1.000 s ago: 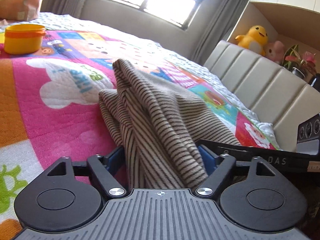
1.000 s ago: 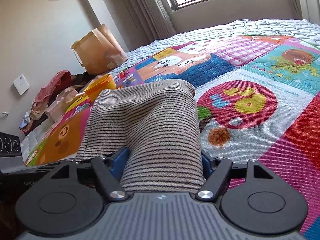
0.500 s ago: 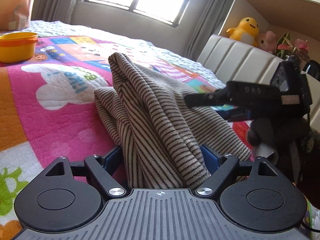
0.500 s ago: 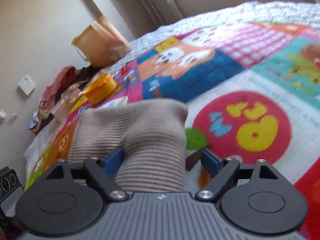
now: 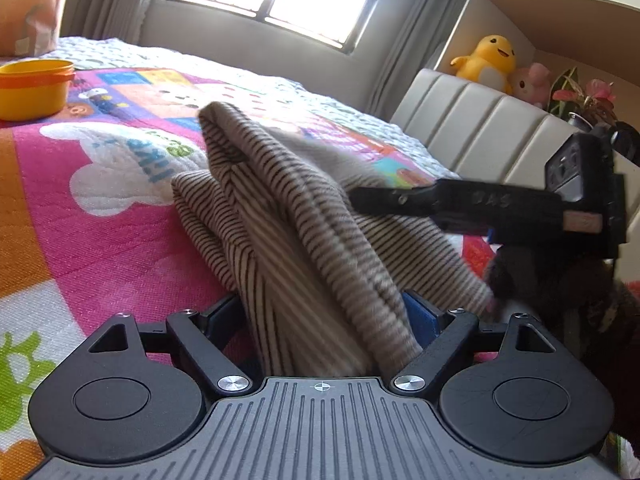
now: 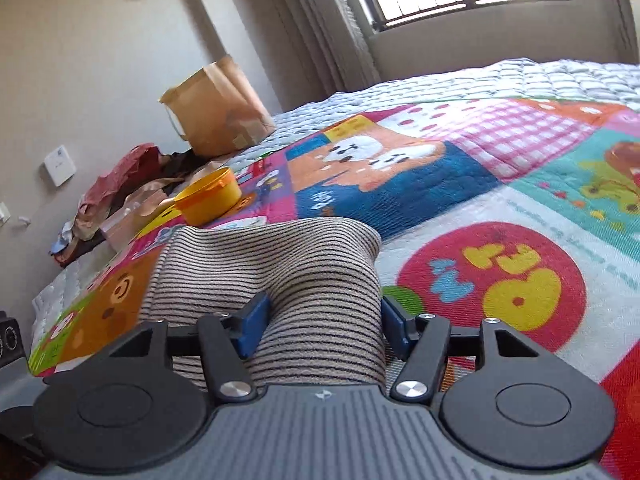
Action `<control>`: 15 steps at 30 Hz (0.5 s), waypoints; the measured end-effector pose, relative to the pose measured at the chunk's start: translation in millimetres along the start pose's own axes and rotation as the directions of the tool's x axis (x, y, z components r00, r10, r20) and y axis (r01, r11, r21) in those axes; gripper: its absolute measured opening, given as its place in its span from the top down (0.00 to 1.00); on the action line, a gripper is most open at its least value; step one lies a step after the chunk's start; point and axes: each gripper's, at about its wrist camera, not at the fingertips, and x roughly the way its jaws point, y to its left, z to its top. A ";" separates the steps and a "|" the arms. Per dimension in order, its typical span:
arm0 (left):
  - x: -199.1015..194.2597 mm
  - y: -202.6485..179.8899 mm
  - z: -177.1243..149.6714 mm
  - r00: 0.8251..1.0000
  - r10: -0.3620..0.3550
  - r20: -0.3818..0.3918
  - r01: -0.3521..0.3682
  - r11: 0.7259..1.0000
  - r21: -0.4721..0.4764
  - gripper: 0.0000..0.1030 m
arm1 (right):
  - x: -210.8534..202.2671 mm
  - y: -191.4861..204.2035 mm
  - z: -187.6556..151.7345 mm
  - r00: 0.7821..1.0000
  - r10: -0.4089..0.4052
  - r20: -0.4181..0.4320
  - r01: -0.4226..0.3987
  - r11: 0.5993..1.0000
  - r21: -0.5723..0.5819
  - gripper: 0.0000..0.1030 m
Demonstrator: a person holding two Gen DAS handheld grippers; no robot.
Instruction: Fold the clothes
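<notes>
A beige garment with thin dark stripes lies bunched on a colourful patchwork quilt. My left gripper is shut on a thick fold of it, and the cloth rises away from the fingers in a ridge. My right gripper is shut on another part of the same garment, which drapes forward over its fingers. The right gripper also shows in the left wrist view, its black body reaching in over the cloth from the right.
An orange-yellow tub stands on the quilt at the far left, also in the right wrist view. A brown paper bag and a clothes pile lie beyond. A padded headboard with plush toys is at right.
The right gripper has swung up into the left wrist view and moved over the garment, carrying its fold. The left gripper has stayed clamped and barely shifted.
</notes>
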 end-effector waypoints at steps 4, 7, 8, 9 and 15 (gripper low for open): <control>-0.4 0.1 -0.1 1.000 -0.005 0.001 0.005 1.000 0.004 0.13 | -12.6 -12.1 -14.6 1.000 0.022 0.015 -0.023 0.996 0.087 0.26; -2.2 1.3 -0.3 1.000 -0.010 0.008 0.010 1.000 0.001 0.14 | -27.2 -16.4 -30.4 0.999 0.036 0.012 -0.037 0.988 0.147 0.25; -2.9 3.0 0.1 1.000 -0.006 0.013 0.006 1.000 -0.007 0.15 | -31.8 -15.2 -36.9 0.999 0.036 0.009 -0.037 0.987 0.158 0.25; -3.6 4.7 0.4 1.000 -0.001 0.019 0.001 1.000 -0.015 0.15 | -36.0 -12.4 -42.6 0.999 0.037 0.004 -0.037 0.986 0.161 0.25; -7.8 15.3 2.7 0.998 0.031 0.053 -0.027 0.998 -0.065 0.17 | -53.4 39.1 -51.1 0.998 0.016 -0.056 -0.018 0.999 -0.040 0.38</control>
